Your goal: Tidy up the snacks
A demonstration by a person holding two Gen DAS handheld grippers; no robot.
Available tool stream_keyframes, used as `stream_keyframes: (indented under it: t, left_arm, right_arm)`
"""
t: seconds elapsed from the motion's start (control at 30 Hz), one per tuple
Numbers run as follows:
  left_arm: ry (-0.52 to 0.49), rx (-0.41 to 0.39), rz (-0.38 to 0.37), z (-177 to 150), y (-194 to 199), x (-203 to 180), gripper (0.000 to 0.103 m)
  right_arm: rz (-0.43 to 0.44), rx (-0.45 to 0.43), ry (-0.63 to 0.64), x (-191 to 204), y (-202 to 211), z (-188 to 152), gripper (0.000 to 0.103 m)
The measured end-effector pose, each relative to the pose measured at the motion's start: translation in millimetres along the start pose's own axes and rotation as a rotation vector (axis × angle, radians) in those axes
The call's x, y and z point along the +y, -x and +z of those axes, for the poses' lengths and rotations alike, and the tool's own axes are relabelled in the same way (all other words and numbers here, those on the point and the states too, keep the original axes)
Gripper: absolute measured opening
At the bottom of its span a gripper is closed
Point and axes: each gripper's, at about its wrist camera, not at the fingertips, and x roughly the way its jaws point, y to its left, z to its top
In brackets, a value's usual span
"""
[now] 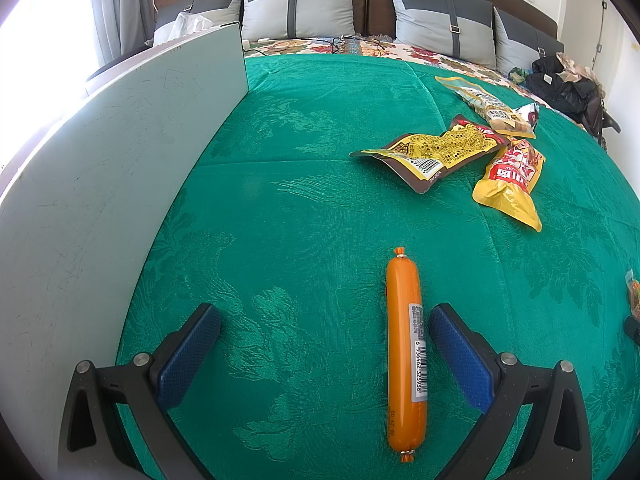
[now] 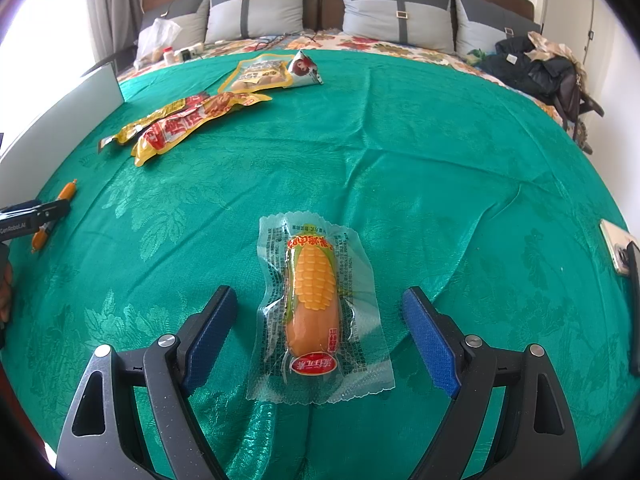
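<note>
An orange sausage stick (image 1: 405, 354) lies on the green bedspread between the fingers of my left gripper (image 1: 324, 320), close to the right finger; the gripper is open and empty. It also shows at the far left of the right wrist view (image 2: 54, 216), partly behind the left gripper. A clear-wrapped corn sausage (image 2: 316, 304) lies between the fingers of my right gripper (image 2: 318, 304), which is open and empty. Yellow and red snack packets (image 1: 444, 148) lie in a loose pile further back, also in the right wrist view (image 2: 188, 124).
A white board (image 1: 100, 184) stands upright along the bedspread's left side. A phone (image 2: 618, 252) lies at the right edge. Pillows (image 1: 298, 8), a plastic bag (image 2: 158, 38) and dark clothes (image 2: 532, 66) sit at the bed's head and far right.
</note>
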Motion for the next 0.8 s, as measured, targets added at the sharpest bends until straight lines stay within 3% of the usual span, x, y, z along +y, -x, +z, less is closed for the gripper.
stream_keyframes:
  t: [0.2, 0.27, 0.4, 0.5, 0.6, 0.63, 0.67, 0.7, 0.73, 0.77, 0.8]
  left_arm:
    - [-0.01, 0.009, -0.012, 1, 0, 1, 0.103]
    - [-0.067, 0.063, -0.061, 4, 1, 3, 0.103]
    - [-0.006, 0.132, -0.177, 6, 10, 13, 0.102]
    - [-0.012, 0.177, -0.194, 9, 11, -1, 0.097]
    - [-0.154, 0.19, -0.127, 4, 14, -36, 0.079]
    - [-0.214, 0.167, -0.091, 1, 17, -48, 0.068]
    - [-0.239, 0.147, -0.105, 0, 21, -55, 0.044]
    - [-0.231, 0.151, -0.128, -1, 23, -58, 0.034]
    - [-0.22, 0.156, -0.143, -1, 24, -59, 0.016]
    - [-0.215, 0.16, -0.129, -1, 26, -59, 0.015]
    - [-0.203, 0.161, -0.14, -3, 28, -57, 0.015]
  right_arm:
    - [0.0, 0.0, 0.0, 0, 0, 0, 0.087]
    - [0.0, 0.0, 0.0, 0, 0, 0, 0.087]
    - [0.004, 0.0, -0.002, 0, 0, -1, 0.087]
    - [0.008, 0.009, -0.003, -1, -1, 0, 0.088]
    - [0.025, 0.114, -0.034, -7, 0, 10, 0.086]
    - [0.041, 0.136, -0.066, -12, 2, 13, 0.085]
    - [0.057, 0.151, -0.096, -17, 3, 15, 0.084]
    - [0.065, 0.178, -0.114, -21, 0, 15, 0.083]
    - [0.045, 0.191, -0.102, -22, 0, 16, 0.071]
    - [0.021, 0.203, -0.076, -22, -1, 18, 0.048]
    - [0.019, 0.215, -0.082, -25, 0, 18, 0.047]
